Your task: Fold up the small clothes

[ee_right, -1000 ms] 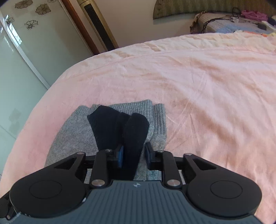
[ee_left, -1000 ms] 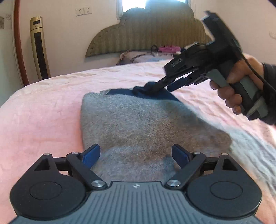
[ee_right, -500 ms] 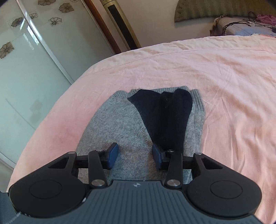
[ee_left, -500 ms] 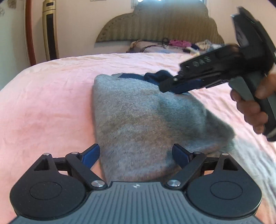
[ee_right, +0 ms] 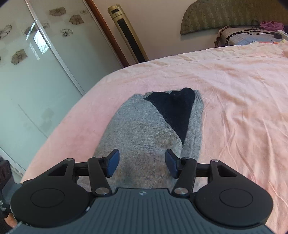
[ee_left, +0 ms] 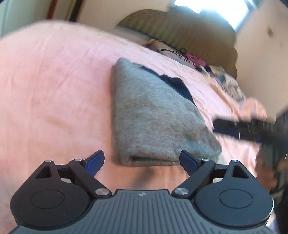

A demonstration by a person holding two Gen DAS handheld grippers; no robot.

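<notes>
A folded grey knit garment [ee_left: 153,115] with a dark navy part [ee_left: 177,86] lies on the pink bedspread [ee_left: 54,86]. It also shows in the right wrist view [ee_right: 144,133], with the navy part [ee_right: 172,108] on its far end. My left gripper [ee_left: 142,162] is open and empty, just off the garment's near folded edge. My right gripper [ee_right: 142,162] is open and empty above the garment's near end. In the left wrist view the right gripper [ee_left: 252,127] shows blurred, off the garment's right side.
An olive headboard [ee_right: 225,16] with pillows, cables and small items [ee_right: 252,34] stands at the far end of the bed. A glass sliding door [ee_right: 36,72] and a gold tower unit [ee_right: 129,36] stand left of the bed.
My right gripper has let go of the navy part, opened wide and drawn back to the right. My left gripper has pulled back off the garment's near edge and tilted.
</notes>
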